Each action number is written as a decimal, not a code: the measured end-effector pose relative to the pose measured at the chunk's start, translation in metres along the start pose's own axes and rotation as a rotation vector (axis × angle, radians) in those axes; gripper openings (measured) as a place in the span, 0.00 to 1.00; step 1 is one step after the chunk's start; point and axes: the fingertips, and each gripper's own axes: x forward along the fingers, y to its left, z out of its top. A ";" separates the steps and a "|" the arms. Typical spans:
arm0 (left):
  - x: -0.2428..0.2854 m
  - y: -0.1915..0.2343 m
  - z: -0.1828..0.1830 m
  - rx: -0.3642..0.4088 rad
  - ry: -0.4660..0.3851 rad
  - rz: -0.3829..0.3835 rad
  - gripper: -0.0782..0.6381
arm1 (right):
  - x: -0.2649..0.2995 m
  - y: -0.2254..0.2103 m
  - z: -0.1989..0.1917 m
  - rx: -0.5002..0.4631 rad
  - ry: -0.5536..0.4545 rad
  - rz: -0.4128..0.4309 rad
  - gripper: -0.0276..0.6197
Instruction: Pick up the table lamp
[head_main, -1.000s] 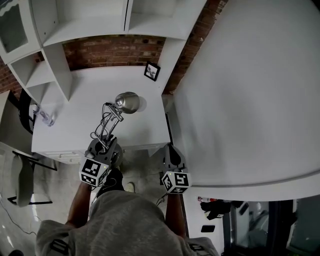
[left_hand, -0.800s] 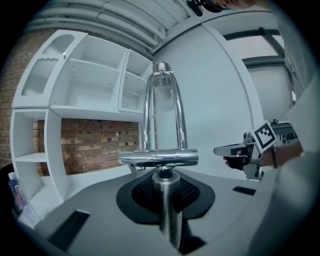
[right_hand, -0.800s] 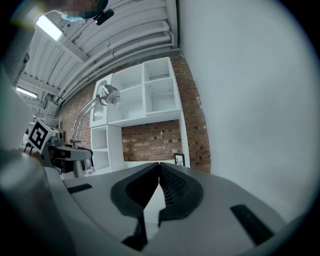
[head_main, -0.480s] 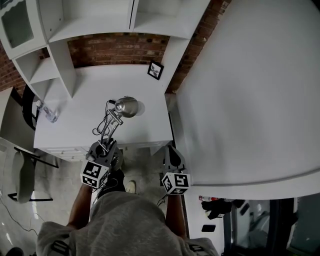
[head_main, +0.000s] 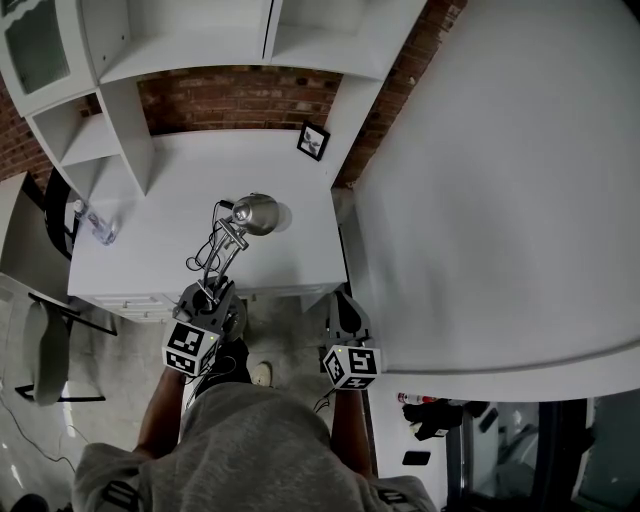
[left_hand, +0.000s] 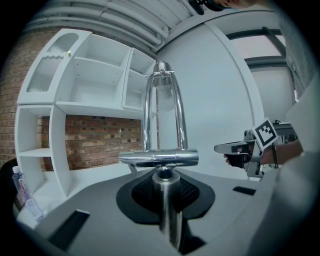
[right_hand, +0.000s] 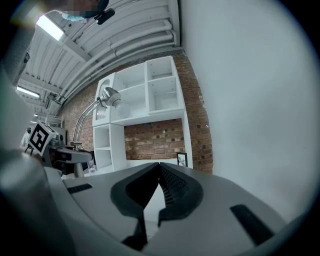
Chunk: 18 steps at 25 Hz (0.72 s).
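Note:
The table lamp is chrome, with a round head (head_main: 256, 213) and two thin arms (head_main: 222, 252) that run down to my left gripper (head_main: 205, 298). That gripper is shut on the lamp's short upright stem (left_hand: 167, 210), just below its crossbar (left_hand: 159, 158). In the left gripper view the arms rise to the lamp head (left_hand: 163, 95). The lamp leans over the white desk's front edge (head_main: 150, 285); its base is hidden. My right gripper (head_main: 345, 308) hangs beside the desk's right corner, shut with nothing in it (right_hand: 159, 167). The right gripper view also shows the lamp (right_hand: 109, 96) at its left.
A small picture frame (head_main: 313, 140) stands at the desk's back right and a water bottle (head_main: 98, 228) at its left. White shelves (head_main: 190, 50) and a brick wall (head_main: 235, 100) are behind. A big white wall (head_main: 500, 180) fills the right. A chair (head_main: 45, 355) stands at the left.
The view has shifted a little. My left gripper keeps its hold on the lamp and has hardly moved against the desk. The right gripper stays where it was.

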 end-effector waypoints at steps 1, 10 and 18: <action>0.000 0.000 0.000 0.000 0.003 0.000 0.18 | 0.001 0.000 0.000 -0.003 0.001 0.000 0.08; 0.002 0.003 0.003 0.005 0.002 0.003 0.18 | 0.004 0.000 0.002 -0.009 -0.003 0.001 0.08; 0.002 0.003 0.000 -0.005 0.007 0.009 0.18 | 0.003 -0.003 -0.001 -0.008 -0.001 0.001 0.08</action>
